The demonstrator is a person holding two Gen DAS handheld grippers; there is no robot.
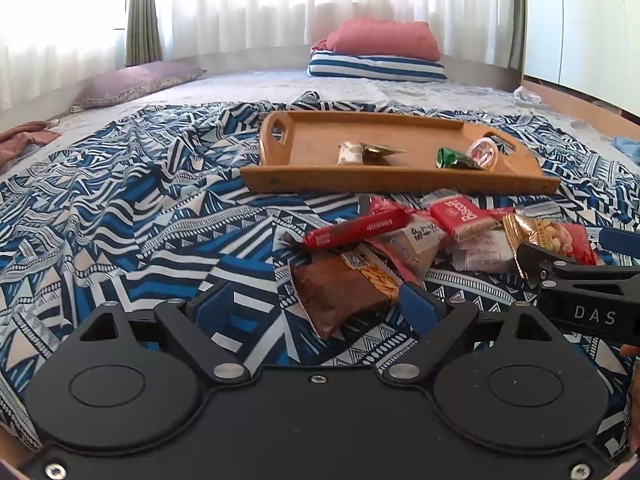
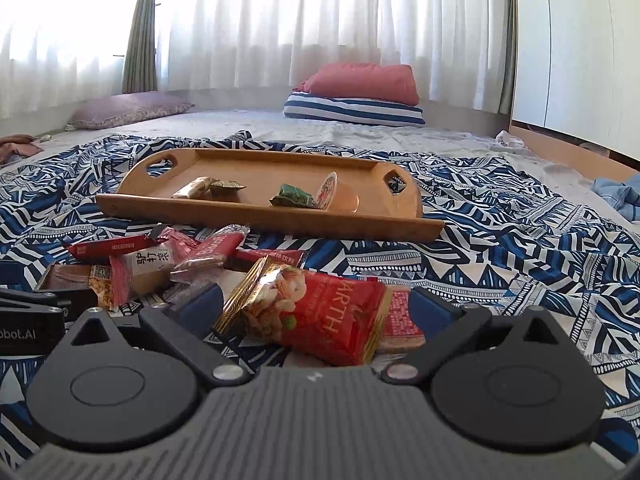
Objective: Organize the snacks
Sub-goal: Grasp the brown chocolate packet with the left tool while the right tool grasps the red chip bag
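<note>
A pile of snack packets lies on the patterned blue sheet in front of a wooden tray (image 1: 304, 142) (image 2: 256, 166). The tray holds a white candy (image 1: 349, 153), a gold packet (image 1: 378, 149), a green packet (image 1: 454, 159) and a small jelly cup (image 1: 483, 153). My left gripper (image 1: 316, 300) is open; a brown packet (image 1: 340, 294) lies between its blue pads, untouched on the left. My right gripper (image 2: 316, 304) is open around a red and gold nut packet (image 2: 316, 314) that rests on the pile. A red bar (image 1: 356, 227) and a red biscuit pack (image 1: 464, 216) lie further back.
The bed stretches back to a red pillow on a striped one (image 1: 378, 54) and a mauve pillow (image 1: 136, 82). Curtains hang behind. A wooden bed edge and white wardrobe stand at right (image 2: 560, 140). Blue cloth lies far right (image 2: 618, 194).
</note>
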